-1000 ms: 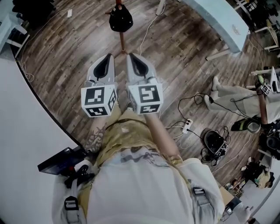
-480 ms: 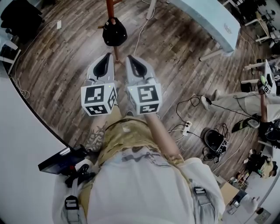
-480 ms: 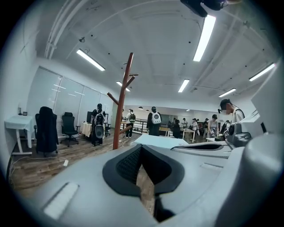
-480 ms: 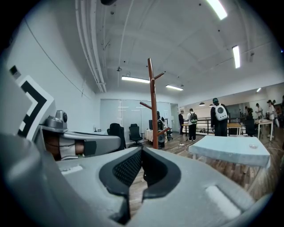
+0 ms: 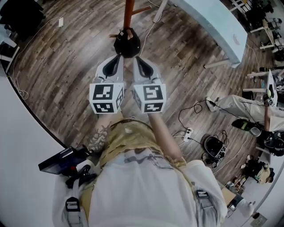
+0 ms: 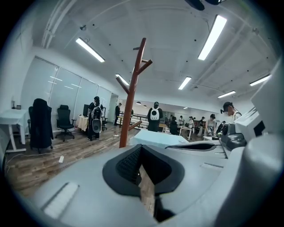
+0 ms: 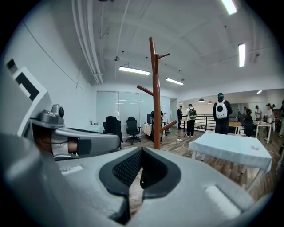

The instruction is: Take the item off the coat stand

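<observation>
Head view: the closed, empty left gripper (image 5: 120,56) and right gripper (image 5: 136,58) point toward 12 o'clock at a black item (image 5: 127,45) on the coat stand (image 5: 129,11), probably soft and light; pinch its edge.

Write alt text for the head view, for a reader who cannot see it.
Seen from above, the left gripper and right gripper, held side by side, point at a black item hanging on a reddish-brown coat stand. Wood-plank floor surrounds them, with a pale blue table at upper right.
</observation>
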`<state>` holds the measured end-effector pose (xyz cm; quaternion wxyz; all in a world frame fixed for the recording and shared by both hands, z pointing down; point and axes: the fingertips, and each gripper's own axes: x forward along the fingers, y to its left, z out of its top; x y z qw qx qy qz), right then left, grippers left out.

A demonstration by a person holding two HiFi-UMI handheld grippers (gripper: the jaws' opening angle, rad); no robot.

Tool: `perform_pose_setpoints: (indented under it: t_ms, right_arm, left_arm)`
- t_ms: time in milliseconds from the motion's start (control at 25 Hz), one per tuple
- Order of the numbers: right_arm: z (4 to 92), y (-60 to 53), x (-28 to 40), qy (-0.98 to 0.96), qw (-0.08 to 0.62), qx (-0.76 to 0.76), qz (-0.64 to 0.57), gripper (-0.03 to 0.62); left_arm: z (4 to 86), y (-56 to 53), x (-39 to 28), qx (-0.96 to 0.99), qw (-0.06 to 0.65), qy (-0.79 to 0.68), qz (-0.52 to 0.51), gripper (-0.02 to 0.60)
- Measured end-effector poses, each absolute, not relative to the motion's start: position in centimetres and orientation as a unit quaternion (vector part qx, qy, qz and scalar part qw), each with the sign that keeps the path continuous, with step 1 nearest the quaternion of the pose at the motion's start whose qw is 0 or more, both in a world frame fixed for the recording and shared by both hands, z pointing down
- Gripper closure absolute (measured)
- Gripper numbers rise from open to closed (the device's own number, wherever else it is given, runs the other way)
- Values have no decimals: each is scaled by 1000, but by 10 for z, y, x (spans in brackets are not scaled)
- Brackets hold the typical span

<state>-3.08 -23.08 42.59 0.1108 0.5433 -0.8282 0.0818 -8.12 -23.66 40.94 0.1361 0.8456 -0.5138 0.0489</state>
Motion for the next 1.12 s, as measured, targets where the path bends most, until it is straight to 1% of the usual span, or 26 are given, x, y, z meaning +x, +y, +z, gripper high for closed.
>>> perform_pose_setpoints:
  t_ms: [280, 520, 680, 800, 920, 1040, 1120]
  right_arm:
    - [452, -277, -44, -813, 134, 555, 112, 594]
    - [487, -317, -16, -807, 150, 550, 152, 594]
    - [513, -324, -23, -811, 161, 539, 161, 592]
    - [531, -332, -32, -819, 177, 517, 177, 535]
    - [543, -339, -42, -824, 192, 497, 195, 509]
    - [555, -345, -51, -827, 210, 479, 207, 466]
    - [563, -348, -57, -827, 222, 469, 215, 457]
  left_arm:
    - [435, -281, -93, 852, 165, -491, 74, 581]
    - [472, -321, -68, 839, 187, -499, 116, 581]
    - [490, -324, -80, 828, 185, -512, 136, 581]
    - [506, -324, -84, 818, 203, -517, 147, 581]
    - [520, -326, -86, 811, 226, -517, 157, 581]
    - [525, -328, -91, 803, 239, -523, 157, 581]
    - [525, -330, -96, 798, 242, -528, 156, 581]
